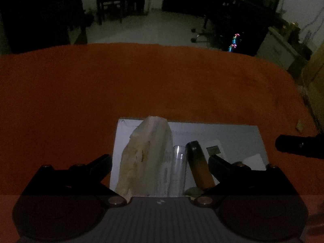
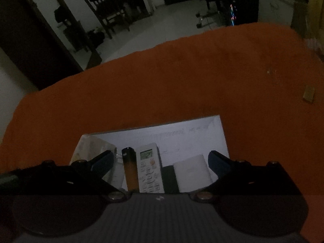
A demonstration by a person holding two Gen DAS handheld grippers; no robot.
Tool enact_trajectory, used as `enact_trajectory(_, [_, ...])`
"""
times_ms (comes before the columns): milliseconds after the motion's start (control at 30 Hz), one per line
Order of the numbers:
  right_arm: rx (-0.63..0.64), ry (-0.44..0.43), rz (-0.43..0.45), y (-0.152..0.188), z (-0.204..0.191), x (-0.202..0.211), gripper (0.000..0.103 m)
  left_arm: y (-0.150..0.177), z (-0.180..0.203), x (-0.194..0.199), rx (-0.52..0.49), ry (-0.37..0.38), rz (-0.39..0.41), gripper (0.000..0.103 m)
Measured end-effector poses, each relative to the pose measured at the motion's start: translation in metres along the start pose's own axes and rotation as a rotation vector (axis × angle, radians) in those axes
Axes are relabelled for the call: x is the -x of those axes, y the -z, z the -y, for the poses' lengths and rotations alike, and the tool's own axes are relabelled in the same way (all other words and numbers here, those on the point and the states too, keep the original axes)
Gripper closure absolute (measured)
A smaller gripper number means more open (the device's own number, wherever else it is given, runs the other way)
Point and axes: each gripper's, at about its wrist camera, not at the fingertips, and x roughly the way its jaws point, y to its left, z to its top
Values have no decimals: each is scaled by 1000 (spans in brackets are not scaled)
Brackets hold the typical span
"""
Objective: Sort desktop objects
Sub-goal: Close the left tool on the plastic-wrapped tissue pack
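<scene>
Two handheld grippers hover low over a desk covered with an orange cloth (image 1: 141, 85) in a dim room. On the cloth lies a white rectangular sheet of paper (image 2: 182, 135), and the small things are collected on it.

The left gripper (image 1: 160, 162) has its jaws spread wide, with nothing between them touching the fingers. Under the gap I see a crumpled pale plastic bag (image 1: 145, 156) standing up, just beside it a clear glass tube (image 1: 179, 170), and next to that a slim lighter with a dark top and amber body (image 1: 199, 166). At the right edge of this view the dark tip of the other tool (image 1: 299, 145) is visible.

The right gripper (image 2: 160, 162) also has its jaws spread apart and holds nothing. Below it, side by side on the paper, lie the same lighter (image 2: 130, 170), a white remote control with a small screen and many buttons (image 2: 150, 170), a dark flat rectangular object (image 2: 170, 179) that I cannot identify, and a white flat card or box (image 2: 192, 170). A small tan piece (image 2: 308, 96) lies alone on the cloth, well apart to the right.
</scene>
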Motion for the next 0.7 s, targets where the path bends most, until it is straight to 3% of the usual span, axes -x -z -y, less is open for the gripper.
enact_trajectory(67, [-5,-11,10,-1,1,0,1,2,0,3,-39,-14,30,0])
enact_trajectory(167, [-30,-32,25,1,6,4,1,4,-12,11,28,35,58,0])
enact_trajectory(267, [-58,-43,-3,1,12,6,1,1,-24,8,89,108,-28,0])
enact_trajectory(333, [-28,-40,-37,4,11,9,1,1,-28,6,72,131,-47,0])
enact_trajectory(500, [112,34,-60,10,5,9,5,5,-25,-11,-99,42,-105,1])
enact_trajectory(700, [164,3,-95,18,13,3,5,14,-38,-17,-73,82,-104,0])
